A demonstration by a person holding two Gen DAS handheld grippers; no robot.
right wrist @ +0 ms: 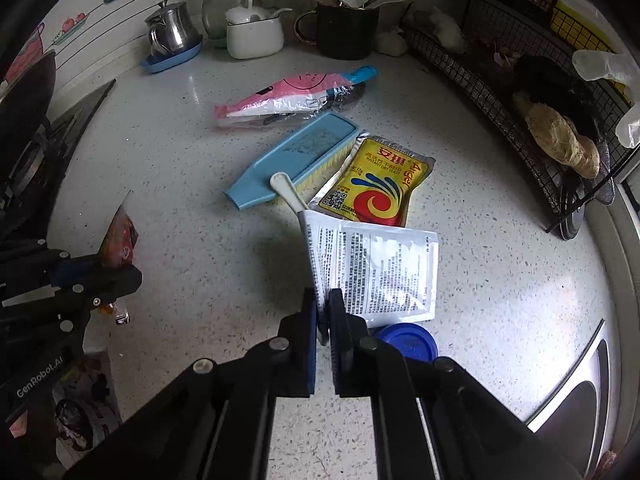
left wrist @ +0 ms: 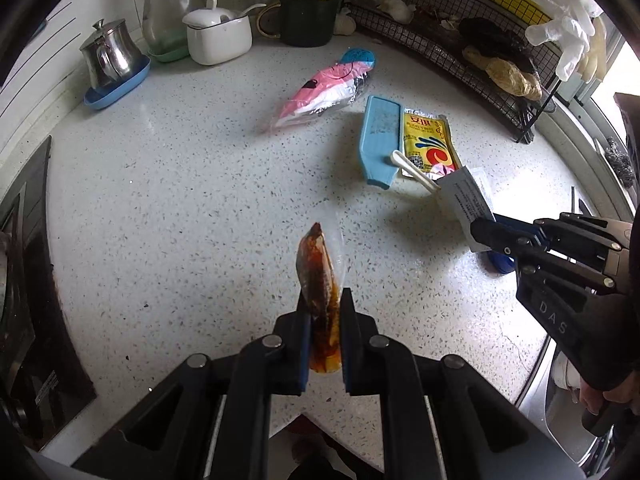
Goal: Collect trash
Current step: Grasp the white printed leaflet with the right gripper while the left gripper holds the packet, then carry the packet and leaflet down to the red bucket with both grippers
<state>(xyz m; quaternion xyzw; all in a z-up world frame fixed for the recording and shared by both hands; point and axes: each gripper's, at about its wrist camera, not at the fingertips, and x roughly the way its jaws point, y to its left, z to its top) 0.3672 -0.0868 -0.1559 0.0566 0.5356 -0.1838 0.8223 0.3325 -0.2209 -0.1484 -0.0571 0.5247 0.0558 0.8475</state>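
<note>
My left gripper (left wrist: 325,300) is shut on a clear sauce packet (left wrist: 318,276) with brown liquid, held above the speckled counter (left wrist: 180,200); it also shows in the right wrist view (right wrist: 118,240). My right gripper (right wrist: 323,300) is shut on the edge of a white printed sachet (right wrist: 380,272), lifted off the counter; the sachet shows in the left wrist view (left wrist: 468,200). A yellow yeast packet (right wrist: 372,188), a pink and white wrapper (right wrist: 288,96) and a white plastic spoon (right wrist: 286,190) lie on the counter beyond.
A blue brush (right wrist: 296,156) lies beside the yeast packet. A blue lid (right wrist: 408,344) sits under the sachet. A steel pot (left wrist: 106,54), white sugar bowl (left wrist: 218,36) and utensil mug (left wrist: 308,20) line the back. A wire rack (left wrist: 480,52) stands at right, a stove (left wrist: 24,280) at left.
</note>
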